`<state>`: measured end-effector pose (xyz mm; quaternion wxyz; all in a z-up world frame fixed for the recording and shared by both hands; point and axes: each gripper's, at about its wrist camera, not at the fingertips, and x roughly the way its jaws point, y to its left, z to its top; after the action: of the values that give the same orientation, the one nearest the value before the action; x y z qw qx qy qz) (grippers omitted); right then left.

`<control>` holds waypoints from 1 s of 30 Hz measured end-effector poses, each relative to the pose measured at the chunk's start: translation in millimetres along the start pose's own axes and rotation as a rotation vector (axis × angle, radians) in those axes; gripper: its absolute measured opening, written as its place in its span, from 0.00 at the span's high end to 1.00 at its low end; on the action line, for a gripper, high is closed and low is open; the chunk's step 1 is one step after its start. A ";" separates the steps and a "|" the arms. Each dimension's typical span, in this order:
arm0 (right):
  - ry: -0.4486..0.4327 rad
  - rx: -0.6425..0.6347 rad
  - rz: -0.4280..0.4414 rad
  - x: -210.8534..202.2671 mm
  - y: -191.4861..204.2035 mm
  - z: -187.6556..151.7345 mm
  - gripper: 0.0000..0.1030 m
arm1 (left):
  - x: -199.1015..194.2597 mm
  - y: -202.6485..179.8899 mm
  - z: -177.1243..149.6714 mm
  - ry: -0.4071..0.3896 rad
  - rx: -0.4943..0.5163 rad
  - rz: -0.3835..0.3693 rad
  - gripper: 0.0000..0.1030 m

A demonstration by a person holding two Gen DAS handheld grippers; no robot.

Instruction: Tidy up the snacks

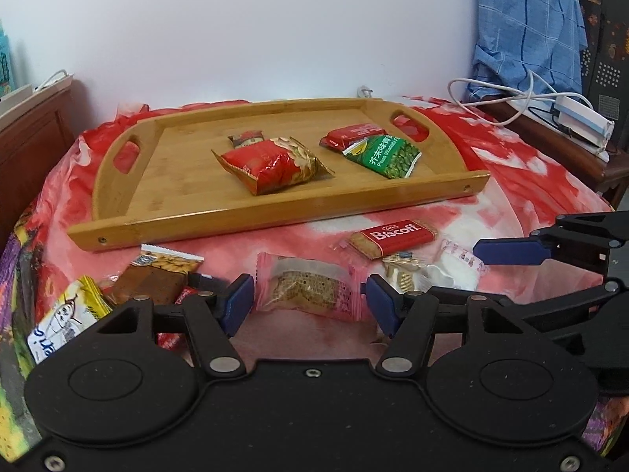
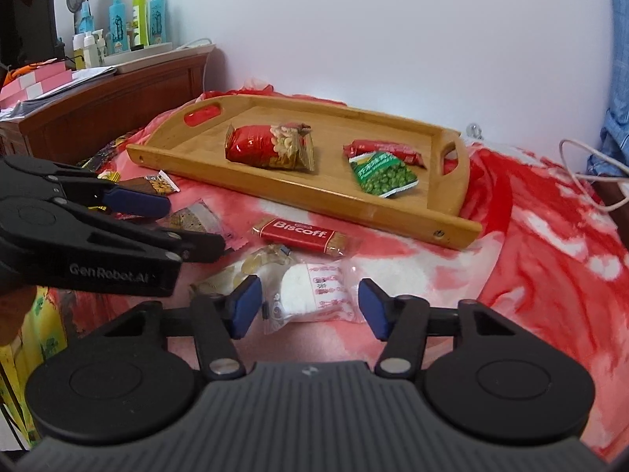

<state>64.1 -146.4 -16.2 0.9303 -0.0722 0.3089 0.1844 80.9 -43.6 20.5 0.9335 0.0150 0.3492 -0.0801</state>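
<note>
A bamboo tray (image 1: 188, 216) (image 2: 298, 192) lies on a red and white cloth. It holds a red nut packet (image 1: 275, 163) (image 2: 271, 145), a green pea packet (image 1: 387, 155) (image 2: 383, 175) and a red bar (image 1: 352, 133) (image 2: 383, 147). My left gripper (image 1: 308, 301) is open around a pink-wrapped cake (image 1: 310, 287) on the cloth. My right gripper (image 2: 310, 306) is open around a clear-wrapped white snack (image 2: 310, 291). A Biscoff packet (image 1: 397, 236) (image 2: 302, 232) lies between the grippers and the tray.
More loose snacks lie at the left: a brown wafer pack (image 1: 153, 279) and a yellow-white packet (image 1: 67, 314). A wooden cabinet (image 2: 110, 106) with bottles stands at the left. Cables and a power strip (image 1: 582, 118) lie at the right. A blue shirt (image 1: 526, 27) hangs behind.
</note>
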 end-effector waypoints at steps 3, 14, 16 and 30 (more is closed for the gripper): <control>0.004 -0.006 0.001 1.6 1.7 -0.4 0.35 | 2.9 -0.1 -0.7 0.008 -0.013 -0.004 0.45; -0.013 0.025 0.004 -5.1 -1.3 1.1 0.55 | -6.7 -6.9 -3.2 0.001 -0.004 0.004 0.58; -0.031 0.038 0.001 -8.1 -3.0 1.5 0.56 | -8.9 -5.9 -2.5 0.000 -0.009 0.009 0.60; -0.134 0.111 -0.028 -24.4 -15.9 11.5 0.57 | -28.6 5.7 14.4 -0.056 -0.060 0.044 0.63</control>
<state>58.6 -165.5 8.0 0.9539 -0.0123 0.2545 0.1585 70.0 -35.2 49.9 0.9445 -0.0074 0.3248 -0.0493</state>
